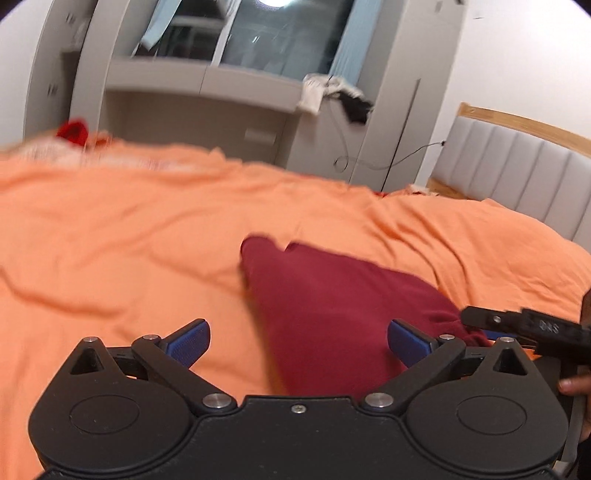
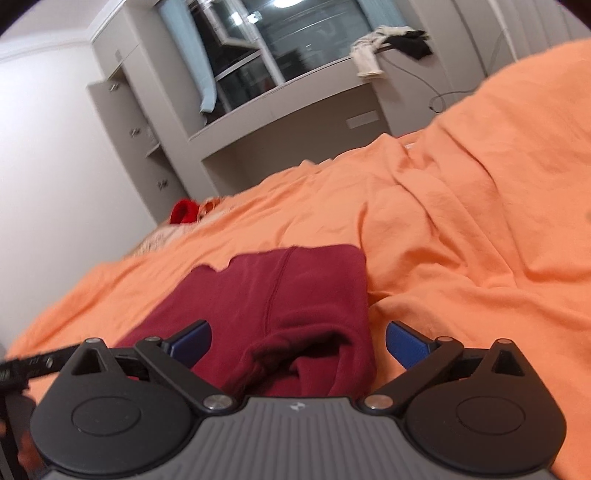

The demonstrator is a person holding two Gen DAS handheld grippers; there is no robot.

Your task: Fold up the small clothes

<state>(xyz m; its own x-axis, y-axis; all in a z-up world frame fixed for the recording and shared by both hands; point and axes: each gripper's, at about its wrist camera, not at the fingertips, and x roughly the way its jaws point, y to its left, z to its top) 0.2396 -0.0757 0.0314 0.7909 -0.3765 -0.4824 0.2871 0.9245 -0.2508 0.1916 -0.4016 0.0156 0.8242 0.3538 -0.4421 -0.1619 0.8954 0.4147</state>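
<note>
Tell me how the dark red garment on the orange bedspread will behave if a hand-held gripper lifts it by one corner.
The dark red garment would probably droop and unfold, since its near edge already bunches into soft creases. It looks light, barely denting the orange bedspread. The knit surface likely grips rather than slips.

Grey cabinets frame a dark window — padded headboard against white wall.

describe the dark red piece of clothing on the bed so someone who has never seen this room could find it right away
Start at the bed under its orange cover, which fills most of both views. The dark red garment lies flat on it, directly ahead of the open right gripper. It is deep maroon with a stitched seam and a bunched near edge, unlike the small bright red item at the bed's far edge.
</note>
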